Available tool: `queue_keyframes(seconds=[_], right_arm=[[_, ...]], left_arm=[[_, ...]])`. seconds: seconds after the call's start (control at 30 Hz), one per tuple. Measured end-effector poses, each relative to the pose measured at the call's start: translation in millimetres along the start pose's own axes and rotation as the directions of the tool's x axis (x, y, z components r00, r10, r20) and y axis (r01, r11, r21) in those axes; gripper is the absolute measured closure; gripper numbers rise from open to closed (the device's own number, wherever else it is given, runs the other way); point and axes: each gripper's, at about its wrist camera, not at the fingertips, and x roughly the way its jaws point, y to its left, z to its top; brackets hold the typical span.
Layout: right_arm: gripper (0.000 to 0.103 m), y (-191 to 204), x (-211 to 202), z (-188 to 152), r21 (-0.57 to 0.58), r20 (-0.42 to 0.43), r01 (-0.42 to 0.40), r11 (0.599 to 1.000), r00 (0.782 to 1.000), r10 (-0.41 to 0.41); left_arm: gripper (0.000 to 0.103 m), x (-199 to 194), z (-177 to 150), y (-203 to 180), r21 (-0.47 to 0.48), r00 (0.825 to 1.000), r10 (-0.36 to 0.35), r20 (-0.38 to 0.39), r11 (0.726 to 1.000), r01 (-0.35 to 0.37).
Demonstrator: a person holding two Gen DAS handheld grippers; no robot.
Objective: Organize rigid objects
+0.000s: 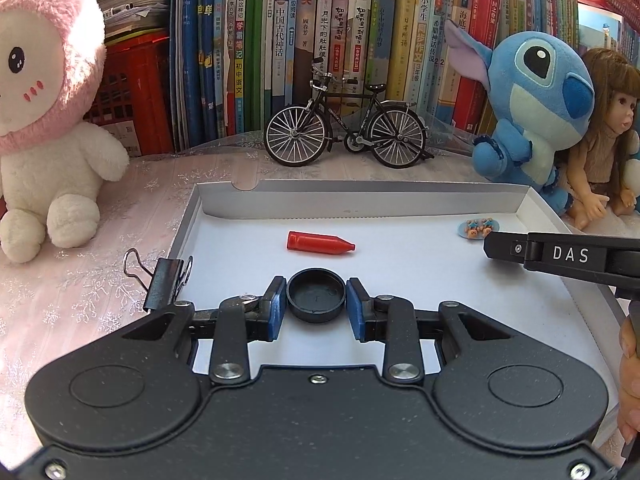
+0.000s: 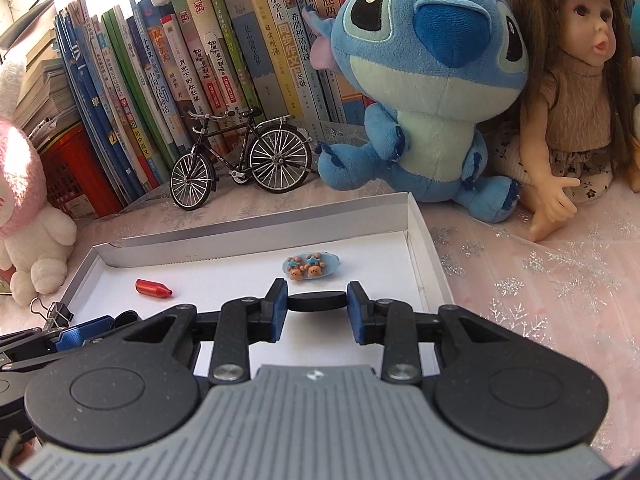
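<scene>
A white shallow box [image 1: 224, 216] lies on the desk, also in the right wrist view [image 2: 424, 252]. In it lie a red bullet-shaped piece [image 1: 320, 243] [image 2: 154, 289] and a small blue hair clip with bear figures [image 1: 478, 229] [image 2: 310, 267]. My left gripper [image 1: 317, 304] is shut on a round black cap [image 1: 316, 294], hollow side up, just above the box floor. My right gripper [image 2: 317, 302] is shut on a flat black disc [image 2: 317, 301], seen edge-on, over the box's right part. The right gripper's finger [image 1: 508, 249] reaches in from the right in the left wrist view.
A black binder clip [image 1: 166, 282] sits at the box's left front corner. A model bicycle [image 1: 346, 130], a pink-and-white plush [image 1: 44, 120], a blue plush [image 1: 532, 108] and a doll [image 1: 608, 140] stand behind the box, before a row of books.
</scene>
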Motion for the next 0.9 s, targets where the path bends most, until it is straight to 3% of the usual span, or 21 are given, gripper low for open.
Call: queue_keyframes(seconds=[0.3,0.4,0.43,0.47,0.63,0.77,0.9], right_arm=[[0.063,0.6,3.6,0.5,-0.010,-0.031,0.004,1.000,1.000,-0.005],[0.060,4.3,4.1,2.6,-0.036,-0.052,0.013,0.999,0.999,-0.015],[0.050,4.8,3.7,3.0,-0.037,-0.055,0.011,0.999,0.998,-0.013],[0.046,4.8,3.3,3.2,-0.035,-0.057,0.007,0.999,0.998,-0.009],[0.042,2.6,-7.7,3.4,-0.022,-0.037,0.002,1.000,0.999,-0.003],[0.033,-1.3,-32.9,1.7,-0.052,0.006,-0.030,0.998,1.000,0.030],[0.027,-1.6,-60.4,-7.4,-0.085,0.036,-0.047,0.995,0.998,0.050]], left_arm=[[0.071,1.0,0.9,-1.5,0.015,1.000,0.005,-0.006,1.000,-0.004],[0.060,0.1,2.2,-2.0,0.017,1.000,0.008,-0.012,1.000,-0.007],[0.059,-0.4,2.6,-1.9,0.016,1.000,0.008,-0.013,1.000,-0.008],[0.057,-1.0,2.9,-1.9,0.015,1.000,0.007,-0.014,1.000,-0.007],[0.045,-12.5,4.0,-0.7,0.011,1.000,0.006,-0.006,1.000,-0.006],[0.026,-38.3,3.6,1.7,0.009,0.998,-0.041,0.040,0.999,0.040],[0.022,-62.6,-1.9,2.0,0.020,0.996,-0.055,0.074,0.998,0.054]])
